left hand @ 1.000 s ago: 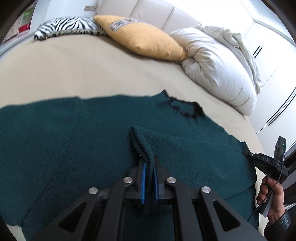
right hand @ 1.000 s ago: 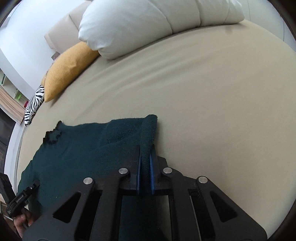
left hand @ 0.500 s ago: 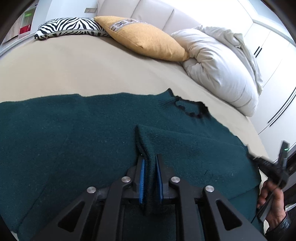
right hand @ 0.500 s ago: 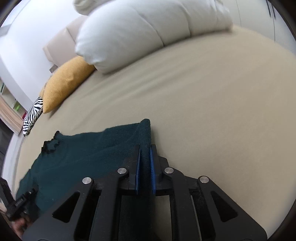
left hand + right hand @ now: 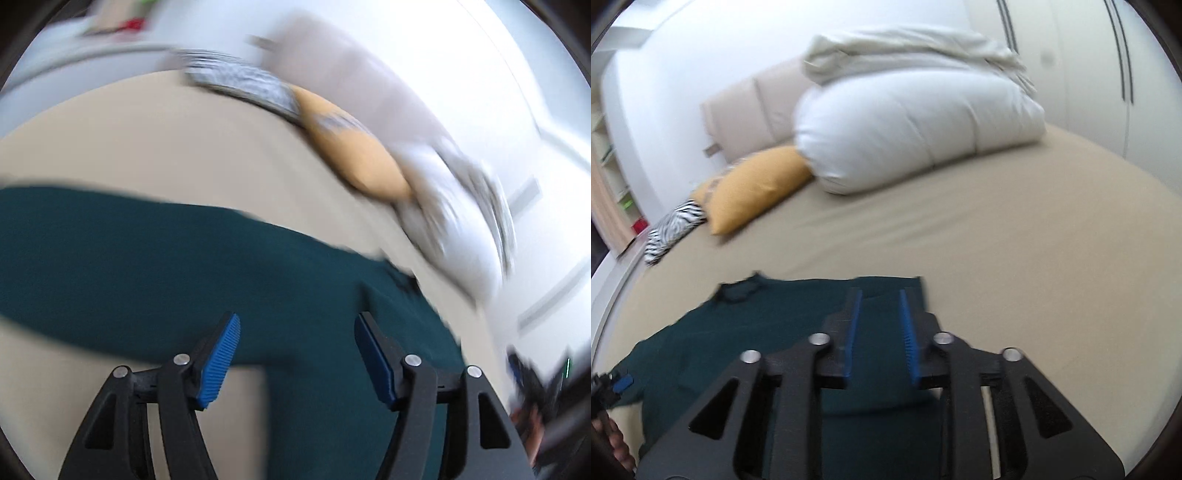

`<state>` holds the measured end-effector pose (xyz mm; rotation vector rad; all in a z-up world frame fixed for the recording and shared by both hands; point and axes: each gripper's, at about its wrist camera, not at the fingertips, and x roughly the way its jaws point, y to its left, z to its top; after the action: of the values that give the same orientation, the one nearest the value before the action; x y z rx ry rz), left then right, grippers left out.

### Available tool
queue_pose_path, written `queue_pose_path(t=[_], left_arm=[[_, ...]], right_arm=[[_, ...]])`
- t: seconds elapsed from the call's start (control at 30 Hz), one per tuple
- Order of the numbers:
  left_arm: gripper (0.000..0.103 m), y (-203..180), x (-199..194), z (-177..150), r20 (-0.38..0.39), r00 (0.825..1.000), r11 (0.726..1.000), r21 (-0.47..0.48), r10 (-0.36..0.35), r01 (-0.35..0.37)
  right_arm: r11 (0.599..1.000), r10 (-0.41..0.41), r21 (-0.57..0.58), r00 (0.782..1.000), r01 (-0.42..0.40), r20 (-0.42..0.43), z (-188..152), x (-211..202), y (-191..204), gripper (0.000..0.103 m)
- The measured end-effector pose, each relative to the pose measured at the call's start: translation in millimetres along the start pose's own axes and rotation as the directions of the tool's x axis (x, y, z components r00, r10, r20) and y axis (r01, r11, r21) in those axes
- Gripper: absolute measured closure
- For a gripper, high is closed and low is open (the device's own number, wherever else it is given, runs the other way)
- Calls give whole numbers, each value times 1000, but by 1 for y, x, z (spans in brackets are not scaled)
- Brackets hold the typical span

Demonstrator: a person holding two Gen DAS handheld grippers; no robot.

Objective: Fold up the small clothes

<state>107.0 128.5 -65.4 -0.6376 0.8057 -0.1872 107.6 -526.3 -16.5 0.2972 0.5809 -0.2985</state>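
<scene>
1. your dark green sweater (image 5: pixel 768 325) lies spread on the beige bed (image 5: pixel 1015 240), well short of the white duvet (image 5: pixel 916 122), the yellow cushion (image 5: pixel 757 184) and the zebra pillow (image 5: pixel 674 225) at the headboard end.
2. expect it to handle as a soft, thick knit: limp, light to moderate in weight, not fragile, and grippy rather than slippery. it will likely sag and drag on the sheet, so a pinch through a doubled edge should hold better than a single layer.
3. take hold at a hem corner, cuff or shoulder seam, not mid-panel, so the fold line stays straight.
4. your left gripper (image 5: pixel 297 350) has its blue-padded fingers (image 5: pixel 218 358) wide apart, holding nothing, poised over the sweater; the view is badly blurred, so contact with the knit cannot be told.
5. your right gripper (image 5: pixel 881 332) also has its fingers (image 5: pixel 908 332) apart and empty, with a folded-over strip of sweater showing between them near the garment's right edge.
</scene>
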Motion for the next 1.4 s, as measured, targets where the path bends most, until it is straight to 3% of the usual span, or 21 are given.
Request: queue_pose_path(t=[0.07,0.13,0.2,0.3,0.37,0.5,0.57,0.63,0.7,0.73,0.83,0.9,1.07,1.17,1.27,1.37,1.4], left_arm=[[36,47,-37,6,64,997,992,-117,45,-37],[30,96,-74,15,132,983,970,-223,130,-99],[28,140,-105,22,172,955,935,-303,242,-183],[27,186,-128,27,163,916,876,-392,367,-282],[29,208,-129,31,140,917,862,-417,374,-288],[31,209,-111,45,97,935,890,-355,341,-287],[50,212,-99,51,80,931,888,-339,356,-311],[78,218,-97,55,67,931,878,-365,358,-311],[94,219,-94,57,47,951,884,-386,305,-264],[94,217,-96,58,49,950,883,-385,309,-267],[95,195,-105,59,92,949,896,-367,302,-249],[95,166,-110,63,134,952,919,-326,275,-220],[95,49,-90,62,163,977,986,-107,141,-124],[95,-32,-50,35,91,995,998,53,41,-46],[95,-100,1,-19,-34,999,985,172,-30,35],[88,-147,54,-82,-193,980,957,269,-53,105],[78,-155,66,-98,-247,967,951,282,-57,128]], right_arm=[[998,63,5,994,-64,85,-16,-32,24,0],[990,135,12,978,-139,160,-32,-56,48,0],[982,189,-6,977,-190,102,-44,-62,78,0],[954,299,-13,954,-299,9,-67,-69,115,0],[943,329,-32,944,-330,-41,-81,-72,141,0],[925,368,-48,921,-377,-128,-107,-73,180,1],[920,377,-50,912,-389,-160,-116,-72,192,3],[920,370,-65,911,-387,-183,-122,-73,200,5],[922,365,-61,912,-382,-185,-131,-81,195,5],[923,367,-52,912,-382,-183,-131,-81,190,5],[929,365,4,913,-371,-184,-126,-75,166,5],[931,365,51,914,-362,-176,-125,-73,148,5],[933,355,127,918,-337,-173,-128,-65,110,5],[933,348,155,922,-324,-171,-133,-61,92,5],[935,334,188,927,-302,-170,-138,-60,71,5],[931,328,225,928,-286,-176,-143,-57,50,5],[932,323,234,928,-278,-184,-144,-53,45,5]])
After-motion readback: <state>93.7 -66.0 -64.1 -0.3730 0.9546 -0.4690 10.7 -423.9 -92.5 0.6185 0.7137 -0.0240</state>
